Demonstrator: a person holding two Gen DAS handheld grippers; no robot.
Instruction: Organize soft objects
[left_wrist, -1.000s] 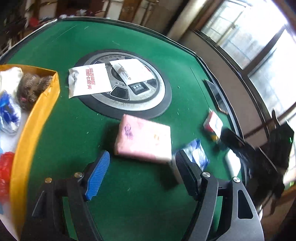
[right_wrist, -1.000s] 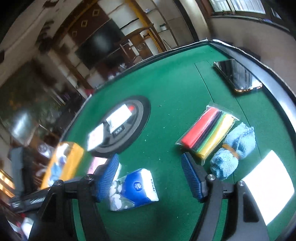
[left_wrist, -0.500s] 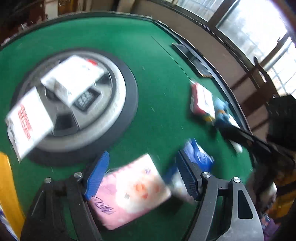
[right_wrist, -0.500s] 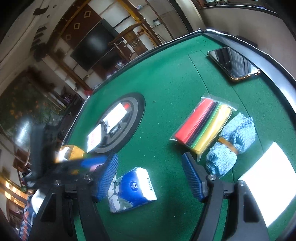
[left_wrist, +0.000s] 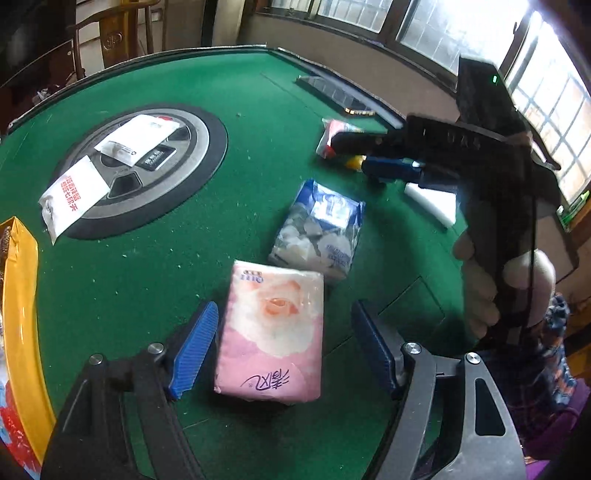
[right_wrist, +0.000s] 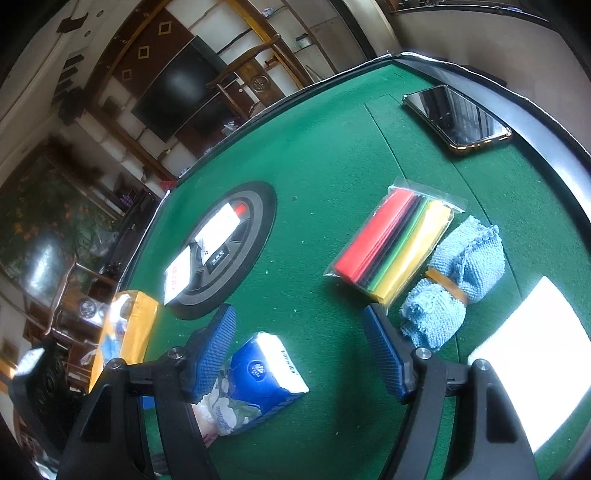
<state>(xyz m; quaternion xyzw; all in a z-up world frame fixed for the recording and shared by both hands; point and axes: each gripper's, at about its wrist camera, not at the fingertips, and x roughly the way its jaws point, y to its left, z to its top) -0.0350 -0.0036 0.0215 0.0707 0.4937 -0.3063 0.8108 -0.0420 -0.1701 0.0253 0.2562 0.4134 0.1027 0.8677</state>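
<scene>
We're lined up over the pink tissue pack (left_wrist: 271, 328) with the left gripper (left_wrist: 284, 350), jaws spread and released, one blue pad just beside the pack's left edge, the other standing off to its right. Nothing pinched yet. We judge this the reach-and-straddle step: the next move calls for us to sink a little and squeeze gently across the pack's short side, since soft wrapping will give and could slip, then carry it over to the yellow box (left_wrist: 20, 314) at the table's left edge, where other soft things already lie.

The right gripper (right_wrist: 299, 350) hangs released too, gripping nothing, with the blue tissue pack (right_wrist: 255, 387) lying under its left pad, near the table's (right_wrist: 332, 147) near edge.

Now the views differ. From the left wrist we see the pink pack in full, the blue one just beyond it, and the person's hand (left_wrist: 484, 291) on the right tool. From the right wrist the pink pack all but disappears, but we pick up the coloured sheets in a clear bag (right_wrist: 393, 243), the blue cloth (right_wrist: 454, 280) touching it, a white sheet (right_wrist: 532, 354), and a phone (right_wrist: 458, 114) by the far edge.
</scene>
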